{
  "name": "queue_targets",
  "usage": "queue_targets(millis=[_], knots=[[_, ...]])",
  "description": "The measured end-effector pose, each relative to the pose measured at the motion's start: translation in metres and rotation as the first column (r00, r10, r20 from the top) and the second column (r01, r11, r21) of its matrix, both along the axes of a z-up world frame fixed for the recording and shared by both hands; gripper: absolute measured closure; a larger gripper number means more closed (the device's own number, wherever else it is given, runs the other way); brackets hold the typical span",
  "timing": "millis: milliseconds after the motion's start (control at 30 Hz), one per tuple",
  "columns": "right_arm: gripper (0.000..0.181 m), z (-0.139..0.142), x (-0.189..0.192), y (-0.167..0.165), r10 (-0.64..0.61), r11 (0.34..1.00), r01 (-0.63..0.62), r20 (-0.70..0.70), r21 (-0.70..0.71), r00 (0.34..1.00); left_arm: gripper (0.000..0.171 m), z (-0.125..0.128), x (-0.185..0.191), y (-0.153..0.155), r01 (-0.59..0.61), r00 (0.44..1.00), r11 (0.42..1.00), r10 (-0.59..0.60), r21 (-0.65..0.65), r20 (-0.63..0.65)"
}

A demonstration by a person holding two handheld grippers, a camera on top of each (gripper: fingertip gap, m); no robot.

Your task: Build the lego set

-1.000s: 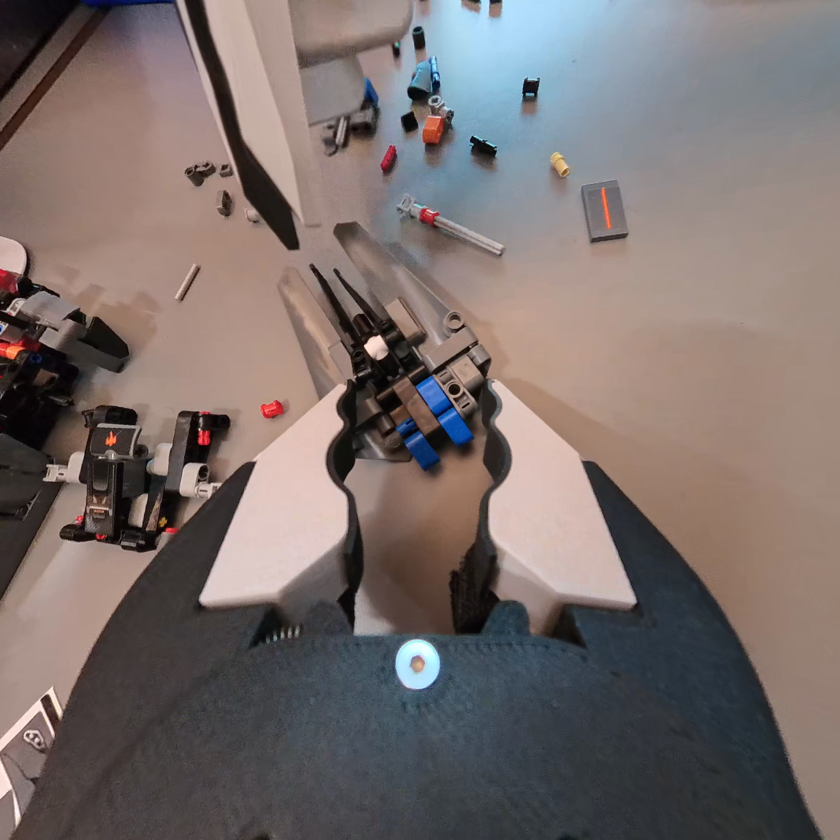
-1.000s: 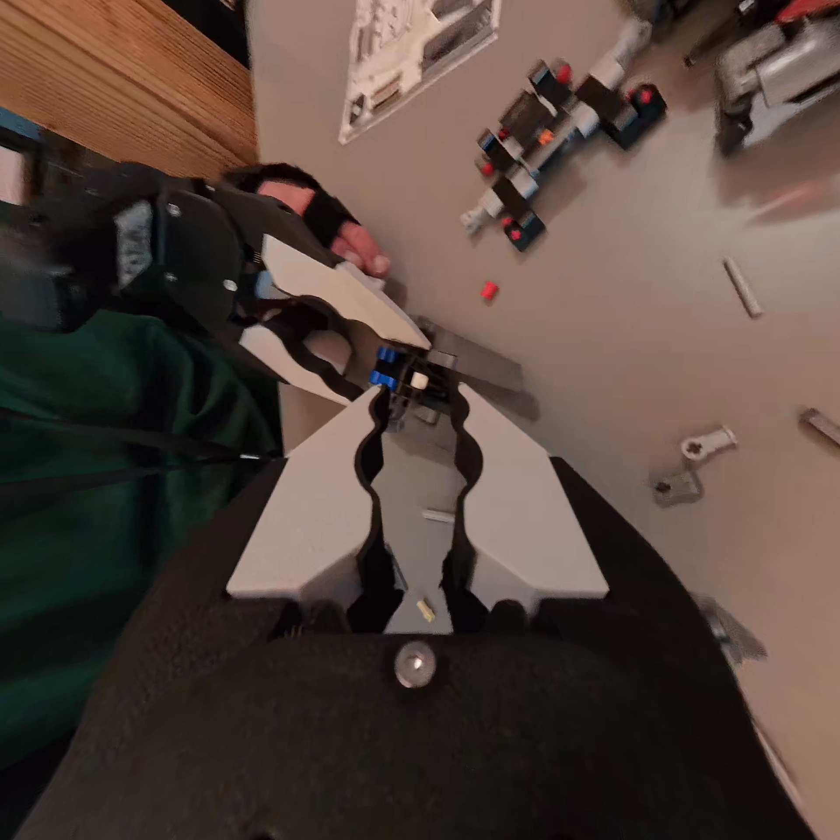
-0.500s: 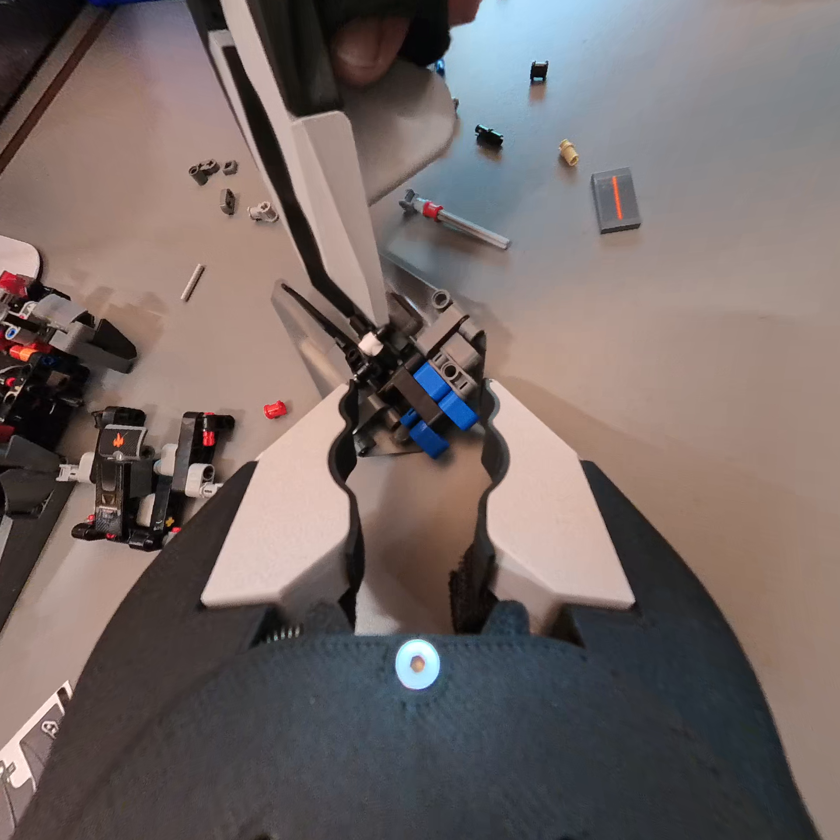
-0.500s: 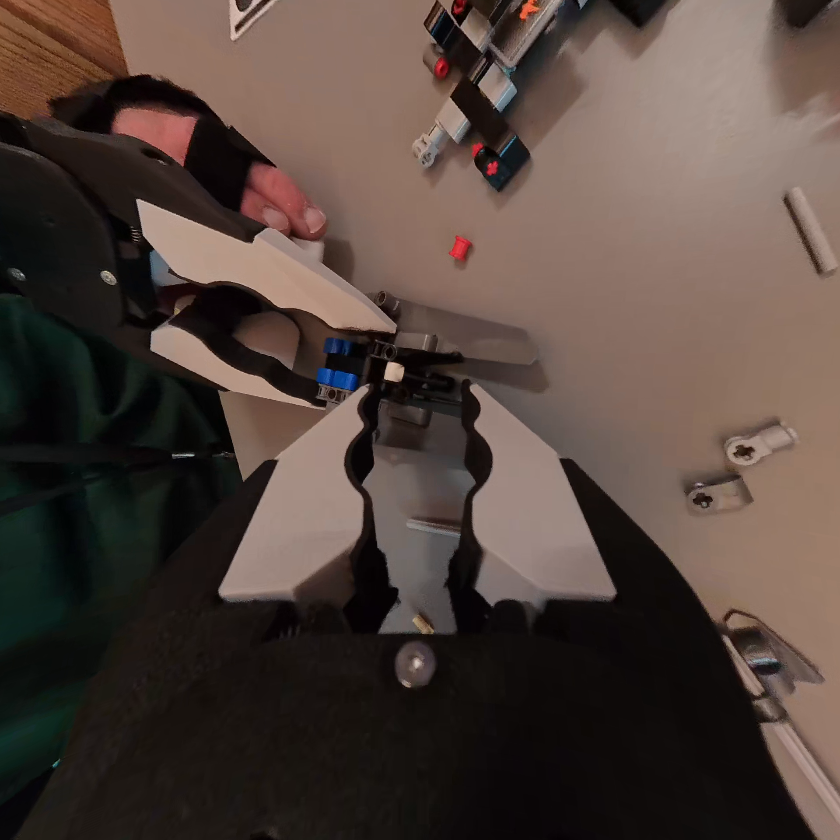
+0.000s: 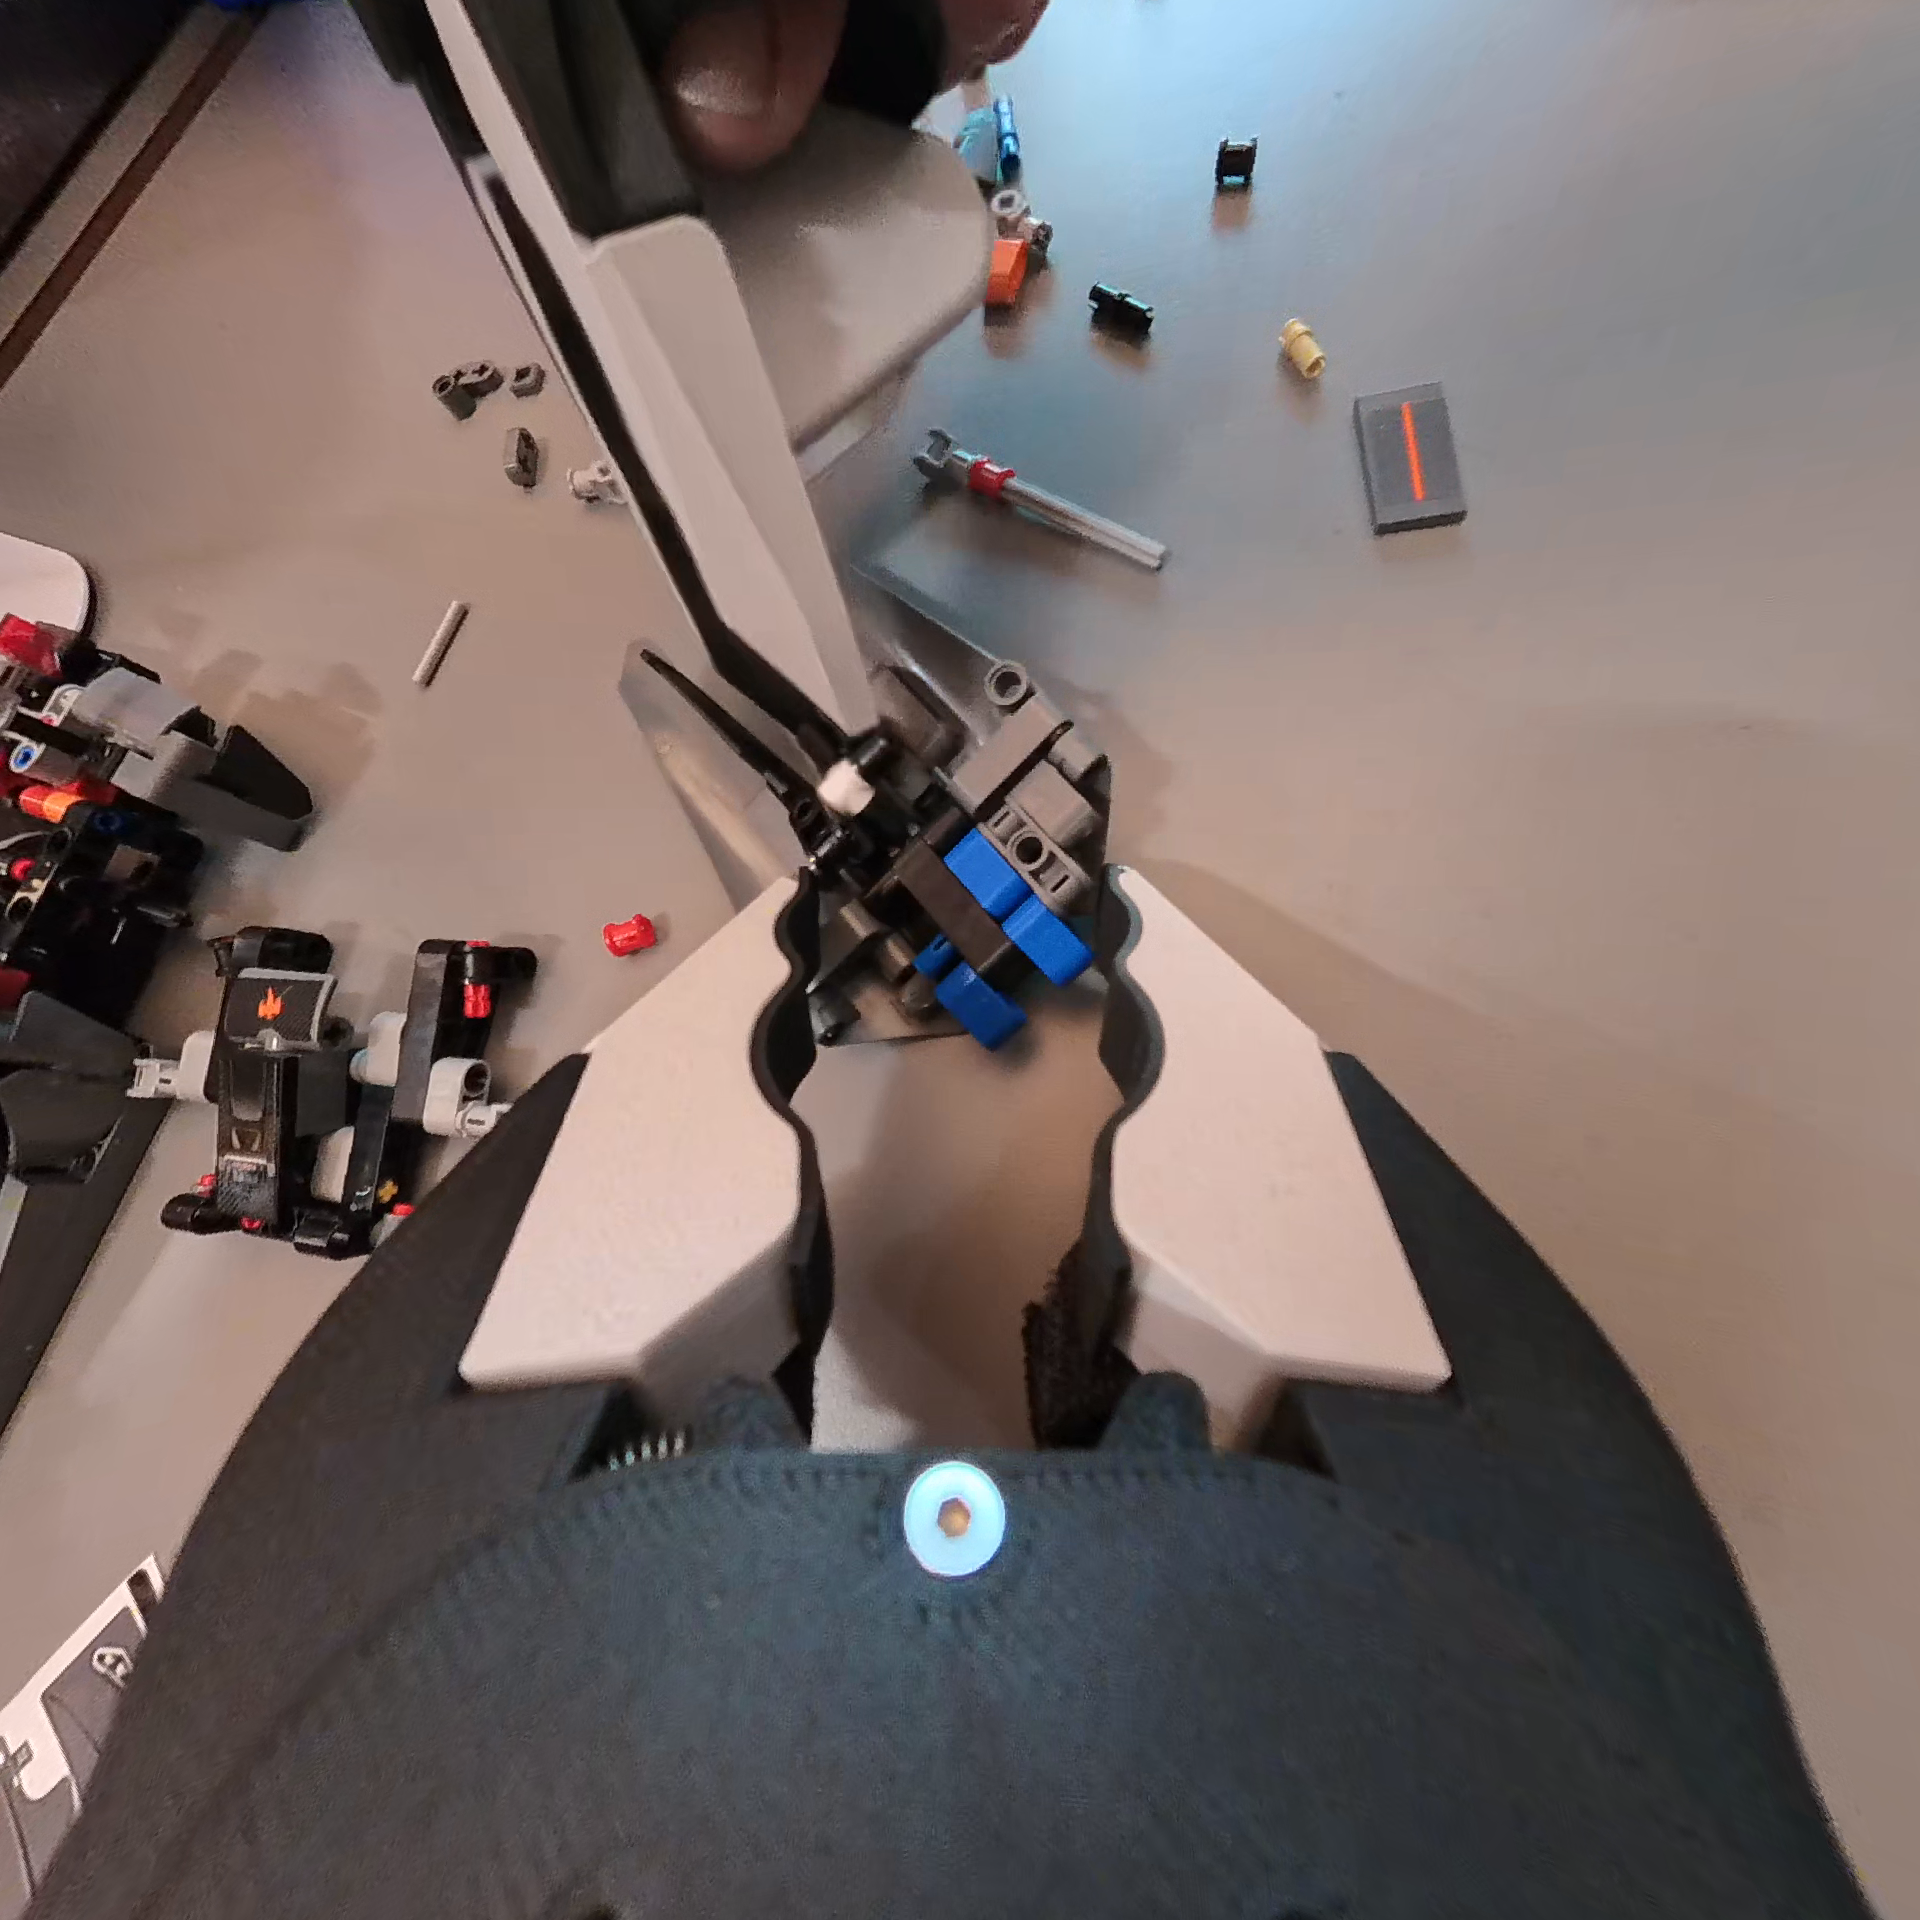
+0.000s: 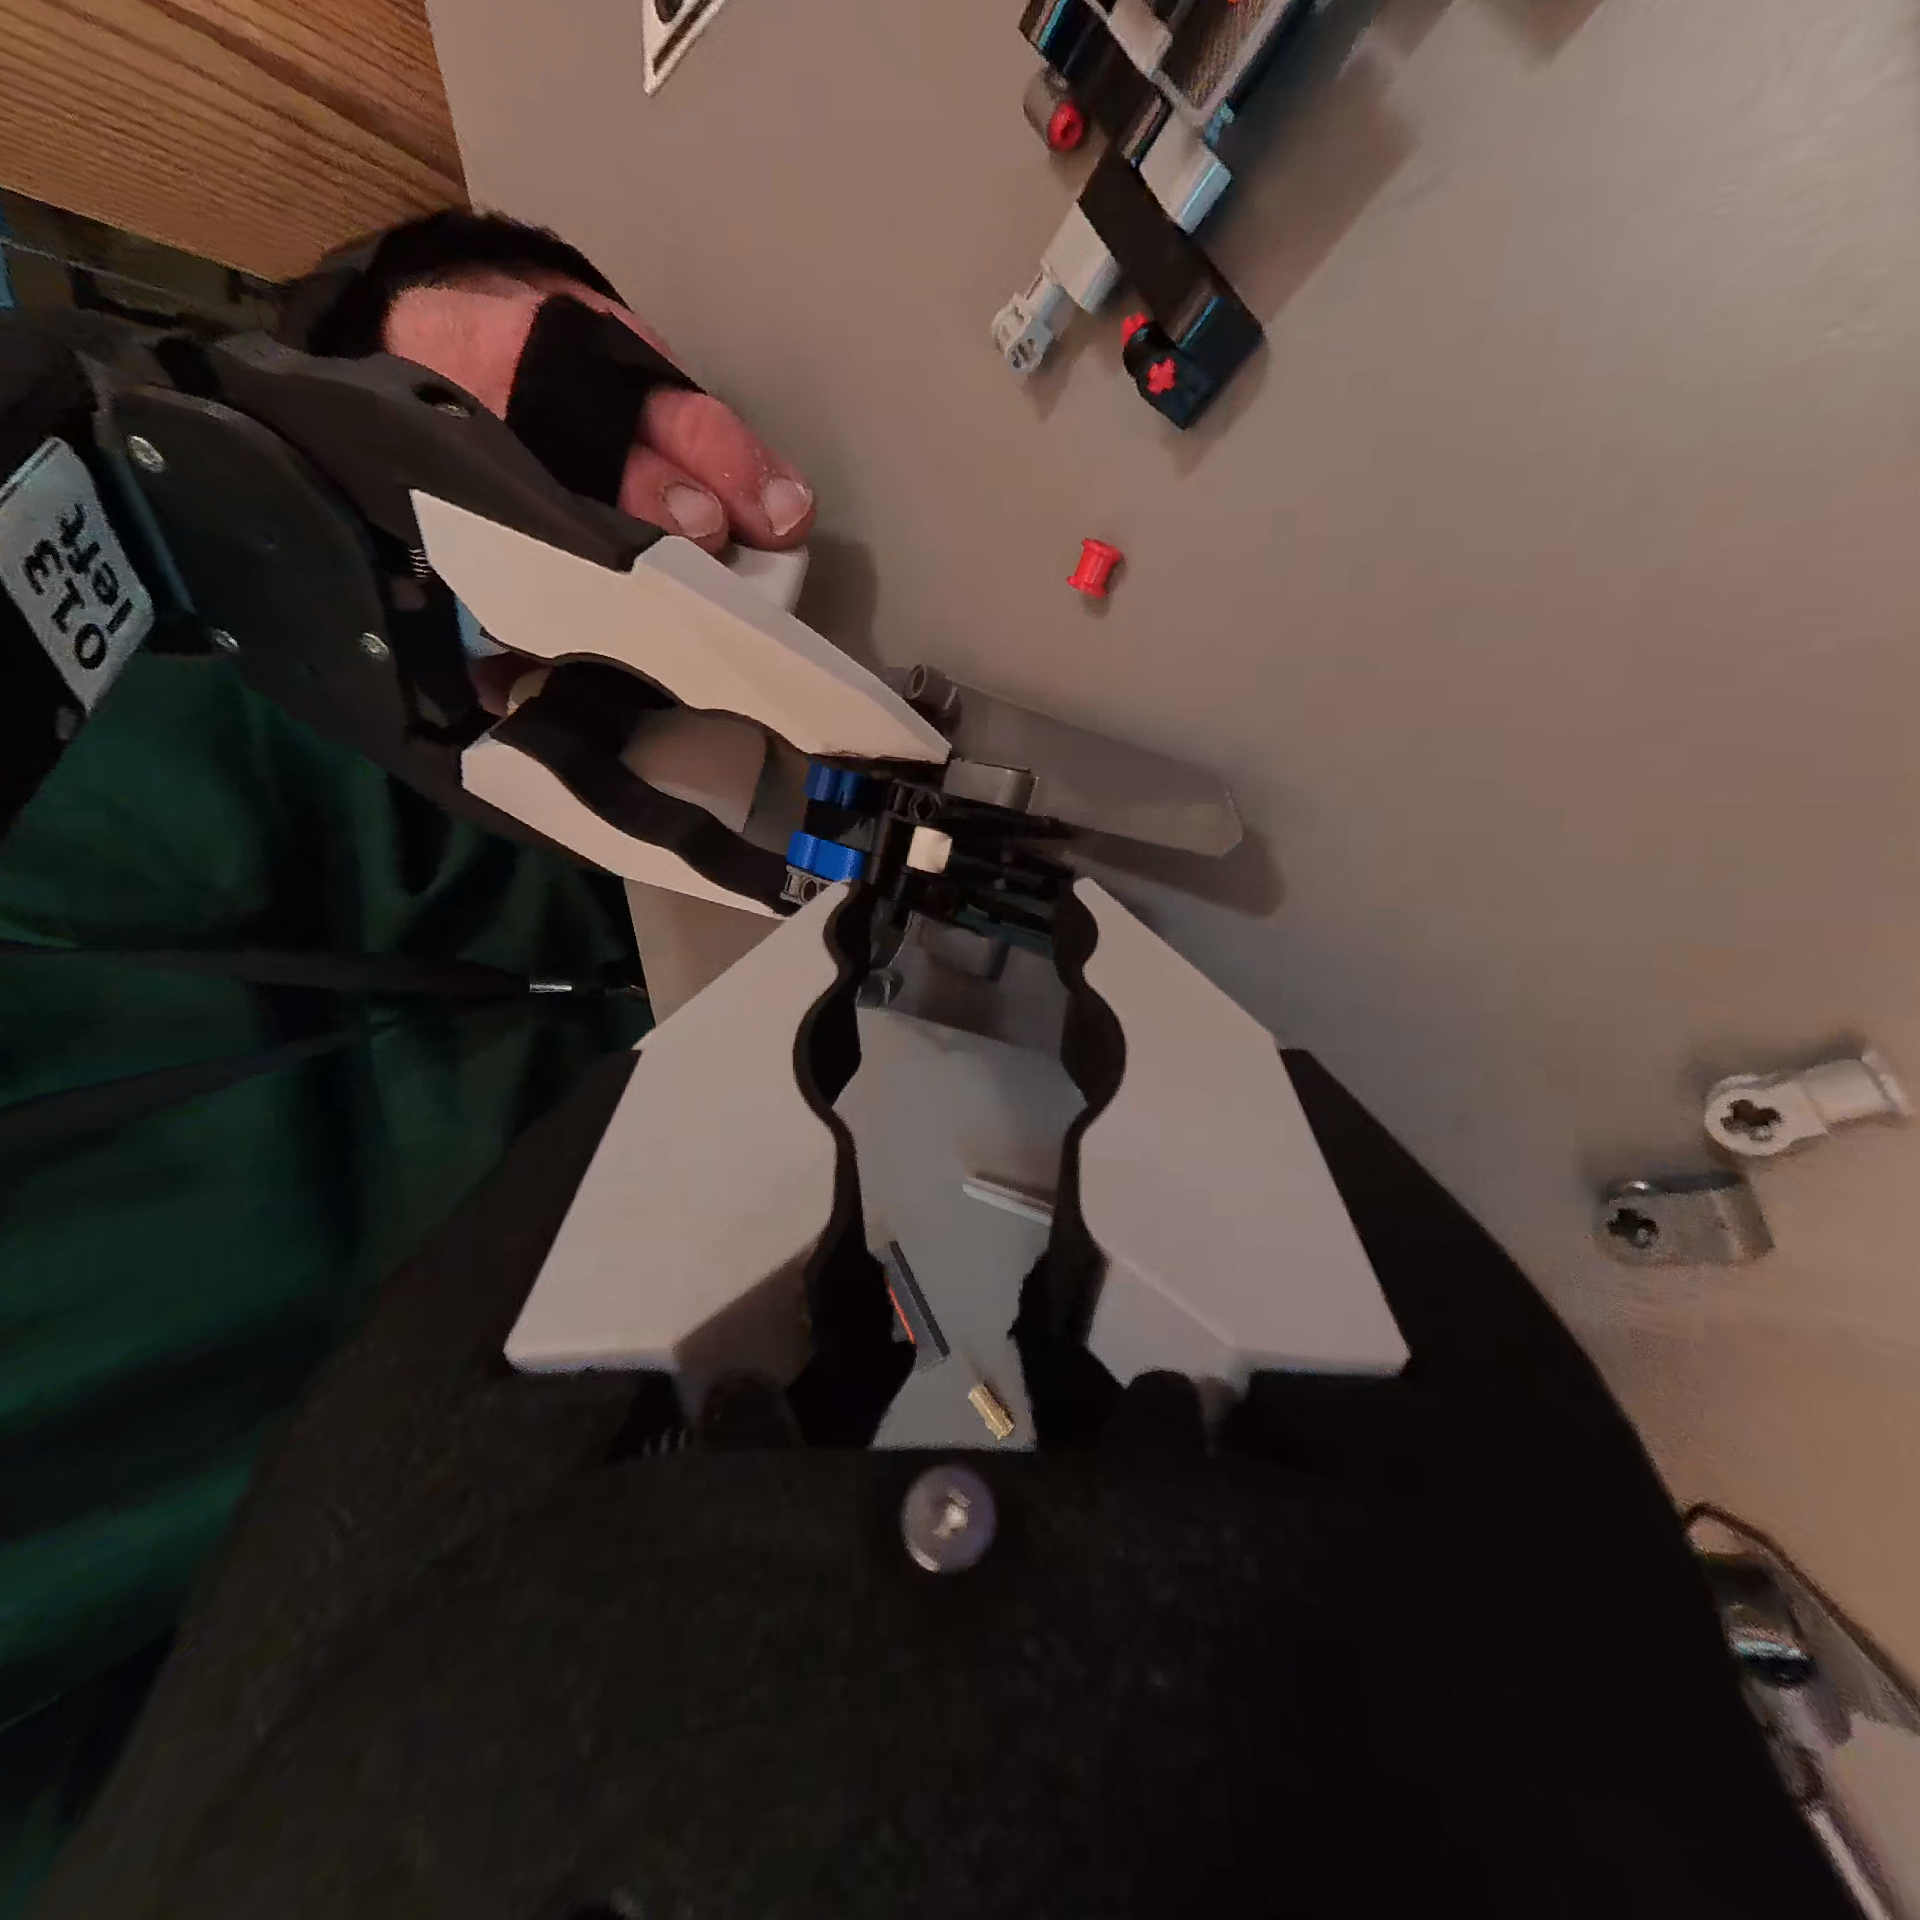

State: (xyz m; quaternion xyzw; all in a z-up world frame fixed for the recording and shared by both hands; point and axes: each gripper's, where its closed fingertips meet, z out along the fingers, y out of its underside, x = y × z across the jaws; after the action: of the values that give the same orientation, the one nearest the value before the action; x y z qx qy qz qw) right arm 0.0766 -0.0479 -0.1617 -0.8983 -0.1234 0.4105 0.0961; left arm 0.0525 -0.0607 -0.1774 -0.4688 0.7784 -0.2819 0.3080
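Observation:
A small lego assembly (image 5: pixel 1023 805) of grey, black and blue pieces, with grey wing blades and black spikes, sits between my left gripper's (image 5: pixel 951 904) fingertips. The left gripper is shut on it at the blue bricks. The right wrist view shows this grip from the side, the left gripper (image 6: pixel 868 826) clamping the assembly (image 6: pixel 928 850) just above the table. My right gripper (image 6: pixel 961 904) is open, its jaws either side of the black spiked end. One of its fingers (image 5: pixel 727 499) reaches down onto the assembly from the top of the left wrist view.
A black and grey sub-build (image 5: pixel 301 1081) and a larger build (image 5: pixel 94 790) lie left. Loose parts are scattered: a red bush (image 5: pixel 630 933), an axle (image 5: pixel 1039 499), a dark tile with an orange stripe (image 5: pixel 1411 457), grey connectors (image 6: pixel 1683 1226). An instruction sheet (image 5: pixel 62 1704) lies near. The tips of both grippers are at nearly the same place.
My right gripper has moved in from farther back until its tips straddle the assembly's spiked end. The left gripper kept its hold and turned the assembly slightly.

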Motion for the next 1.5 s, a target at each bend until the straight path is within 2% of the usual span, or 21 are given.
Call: queue_targets(millis=[467,733,900,1000,1067,1233,1500], knots=[[0.147,0.020,-0.005,0.005,0.002,0.997,0.001,-0.036,0.081,0.999,0.120,0.000,0.000,0.000,0.002,1.000,1.000,-0.002,-0.003,-0.003],[0.151,0.029,-0.008,0.005,0.023,0.991,-0.026,0.020,0.129,1.000,0.119,0.000,0.000,-0.001,0.007,1.000,1.000,-0.007,0.008,0.006],[0.152,0.027,-0.007,0.003,0.004,0.993,-0.002,-0.015,0.120,1.000,0.112,0.001,0.000,-0.001,0.009,1.000,1.000,-0.009,0.001,0.005],[0.150,0.036,-0.003,0.008,-0.034,0.985,0.040,-0.040,0.167,0.999,0.113,0.001,0.000,-0.002,0.010,1.000,1.000,-0.010,0.000,0.004],[0.149,0.039,0.005,0.009,-0.073,0.976,0.070,0.008,0.204,0.997,0.115,0.001,0.000,-0.002,0.011,1.000,1.000,-0.011,0.004,0.006],[0.155,0.034,0.003,-0.014,-0.068,0.969,0.032,0.142,0.245,0.987,0.115,0.001,0.000,-0.003,0.017,1.000,1.000,-0.018,0.014,0.012],[0.149,0.019,-0.004,-0.016,-0.079,0.961,0.011,0.235,0.276,0.969,0.116,0.002,0.001,-0.004,0.024,0.999,0.999,-0.025,0.049,0.033]])
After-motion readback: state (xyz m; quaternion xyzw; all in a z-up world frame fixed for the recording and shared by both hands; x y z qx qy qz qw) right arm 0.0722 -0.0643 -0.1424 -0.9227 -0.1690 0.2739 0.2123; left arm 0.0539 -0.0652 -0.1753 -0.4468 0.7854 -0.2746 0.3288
